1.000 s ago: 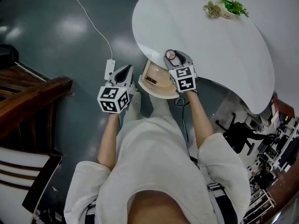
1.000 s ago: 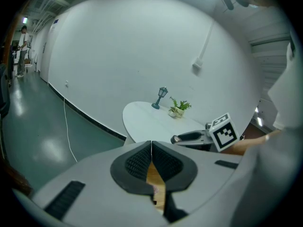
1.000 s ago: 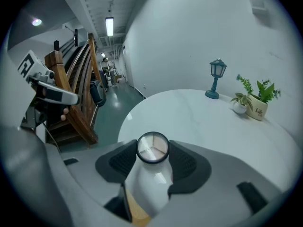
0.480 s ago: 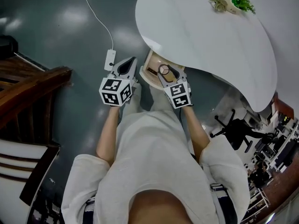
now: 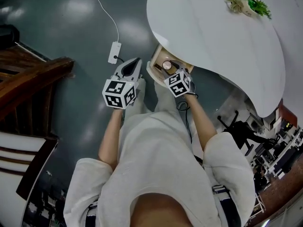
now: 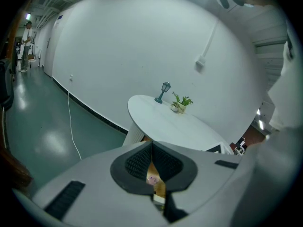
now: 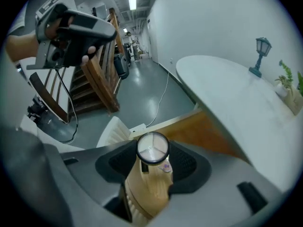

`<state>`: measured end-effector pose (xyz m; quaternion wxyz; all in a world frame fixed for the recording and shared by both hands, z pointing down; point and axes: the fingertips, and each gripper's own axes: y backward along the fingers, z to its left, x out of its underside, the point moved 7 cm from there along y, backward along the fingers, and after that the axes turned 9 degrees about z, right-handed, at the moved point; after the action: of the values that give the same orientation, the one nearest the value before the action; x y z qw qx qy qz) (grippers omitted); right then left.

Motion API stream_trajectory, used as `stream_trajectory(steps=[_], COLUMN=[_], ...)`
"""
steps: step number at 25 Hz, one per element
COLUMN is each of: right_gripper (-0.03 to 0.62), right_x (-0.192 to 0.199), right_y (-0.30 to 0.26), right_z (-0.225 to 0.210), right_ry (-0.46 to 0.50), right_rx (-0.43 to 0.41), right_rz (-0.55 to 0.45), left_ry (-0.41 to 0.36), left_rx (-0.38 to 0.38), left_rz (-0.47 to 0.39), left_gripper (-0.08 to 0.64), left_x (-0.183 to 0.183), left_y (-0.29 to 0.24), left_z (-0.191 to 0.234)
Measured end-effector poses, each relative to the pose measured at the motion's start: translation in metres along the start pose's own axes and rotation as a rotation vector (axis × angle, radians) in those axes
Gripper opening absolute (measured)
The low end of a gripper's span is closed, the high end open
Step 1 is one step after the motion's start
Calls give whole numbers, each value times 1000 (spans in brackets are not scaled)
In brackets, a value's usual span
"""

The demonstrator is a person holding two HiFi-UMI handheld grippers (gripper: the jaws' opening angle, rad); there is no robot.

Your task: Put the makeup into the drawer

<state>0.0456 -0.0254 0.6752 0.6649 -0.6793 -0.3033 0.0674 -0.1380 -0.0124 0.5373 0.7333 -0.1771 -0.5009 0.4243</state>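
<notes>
The right tongs [image 7: 152, 167] pinch the round makeup compact [image 7: 152, 148] across its width, jaws spread to fit it. They tilt steeply down so it hangs over the open drawer [image 5: 152, 71] under the white counter [image 5: 213, 32]. The left tongs [image 6: 151, 150] hover beside the drawer, closed on nothing, seemingly kept clear.

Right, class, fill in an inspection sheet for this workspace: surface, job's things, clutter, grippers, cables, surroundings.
Surface: round white table, with an open drawer under its edge.
Job's things: round makeup compact, held over the drawer.
Clutter: plant and small lamp on the table's far side.
Grippers: right gripper shut on the compact; left gripper shut, empty, beside the drawer.
Cables: white cable across the floor to a small white box.
Surroundings: wooden stairs at the left.
</notes>
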Motion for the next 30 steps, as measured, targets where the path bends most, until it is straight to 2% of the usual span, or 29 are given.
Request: stream_trajectory(steps=[6,12,20,25,30], right_gripper=[212,212,213,214,249], right_x=[0,4,1,6,5], right_y=[-56,-104,-145,-157,-153], right_z=[2,-9,-14,-12,-12], right_ry=[129,172,228,245,227], right_rx=[-31,-30,-15,-9,-21], right_rz=[130,223,251,266,248], left_ry=[32,59,112,112,105], left_rx=[-19,-36,-63,-71,-72], left_rz=[12,26,60,70,61], left_gripper=[11,12,12,12,11], left_x=[16,30,53,58,58], left_y=[5,6,11,15,18], left_z=[11,22,35,41,45])
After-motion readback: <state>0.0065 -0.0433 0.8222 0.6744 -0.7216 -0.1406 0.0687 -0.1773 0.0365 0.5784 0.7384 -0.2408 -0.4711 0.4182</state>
